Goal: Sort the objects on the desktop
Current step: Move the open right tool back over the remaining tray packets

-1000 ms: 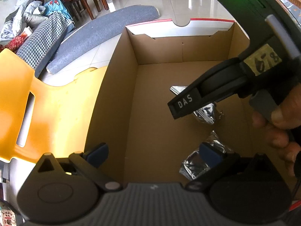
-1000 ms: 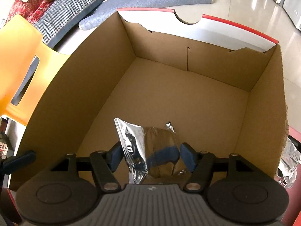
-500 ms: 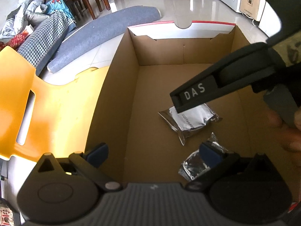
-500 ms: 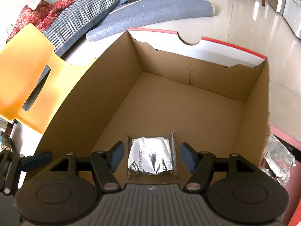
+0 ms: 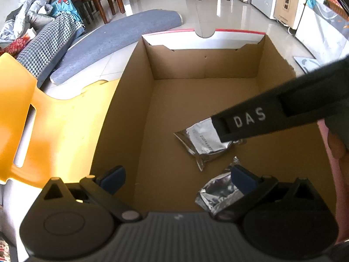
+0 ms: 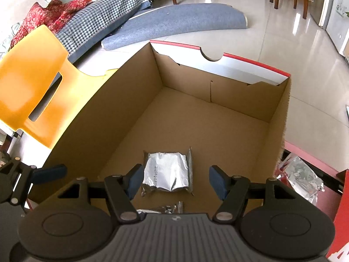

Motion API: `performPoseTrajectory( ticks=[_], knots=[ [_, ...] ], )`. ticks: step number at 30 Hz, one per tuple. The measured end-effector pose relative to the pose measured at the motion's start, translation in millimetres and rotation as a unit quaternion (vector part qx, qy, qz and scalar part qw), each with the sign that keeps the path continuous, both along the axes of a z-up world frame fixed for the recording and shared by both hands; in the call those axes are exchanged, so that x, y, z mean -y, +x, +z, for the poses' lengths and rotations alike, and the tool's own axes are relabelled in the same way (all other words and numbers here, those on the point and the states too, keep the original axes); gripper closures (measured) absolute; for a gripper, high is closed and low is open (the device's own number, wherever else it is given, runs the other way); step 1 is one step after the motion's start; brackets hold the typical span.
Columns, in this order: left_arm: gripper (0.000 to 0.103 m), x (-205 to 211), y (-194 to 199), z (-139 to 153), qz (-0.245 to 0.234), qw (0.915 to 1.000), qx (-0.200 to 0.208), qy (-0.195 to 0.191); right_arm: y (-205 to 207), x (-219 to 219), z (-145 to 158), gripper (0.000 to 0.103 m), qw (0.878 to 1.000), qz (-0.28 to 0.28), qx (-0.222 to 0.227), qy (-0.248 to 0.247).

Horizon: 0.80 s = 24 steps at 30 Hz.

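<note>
The foil packet, gripped a second ago, is now lying in the cardboard box; the right gripper and the left gripper are both gaping wide, empty.

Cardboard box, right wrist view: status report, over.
Both grippers open, empty. Flat silver foil packet lying on brown cardboard box floor under right gripper. Second crumpled foil packet alongside. Nothing obstructing.

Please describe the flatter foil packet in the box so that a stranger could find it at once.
Look into the open cardboard box beside the yellow chair. On its floor lies a silver foil packet, just ahead of the open right gripper. It is smooth and plump with small printed digits, unlike the crumpled foil packet nearer the camera.
</note>
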<state>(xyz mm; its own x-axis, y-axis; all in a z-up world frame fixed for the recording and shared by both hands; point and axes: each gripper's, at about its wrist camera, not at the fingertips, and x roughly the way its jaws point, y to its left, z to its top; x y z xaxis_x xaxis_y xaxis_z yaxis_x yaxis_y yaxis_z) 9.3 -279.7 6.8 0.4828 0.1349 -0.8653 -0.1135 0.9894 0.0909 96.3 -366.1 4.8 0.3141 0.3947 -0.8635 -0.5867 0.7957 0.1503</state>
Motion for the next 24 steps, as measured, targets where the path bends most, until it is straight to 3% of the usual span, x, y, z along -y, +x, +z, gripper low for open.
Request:
performPoseTrajectory(
  ticks=[5,7,17,24],
  knots=[
    [0.000,1.4,-1.6,3.6,0.002,0.9999,0.008,-0.010,-1.8,7.4,5.3,0.035,1.000,-0.011,0.007,0.000],
    [0.000,2.8,-2.5,4.9,-0.001,0.9999,0.012,-0.011,-2.3,10.7,8.4,0.029,1.000,-0.018,0.013,0.000],
    [0.000,8.4,-2.8,11.4,0.002,0.9995,0.029,-0.006,-4.8,26.2,24.9,0.029,0.997,-0.049,0.054,-0.006],
    [0.000,16.4,-1.6,17.4,-0.002,0.9990,0.044,-0.008,-9.4,39.7,33.3,0.029,0.997,-0.044,0.056,0.021]
  ],
)
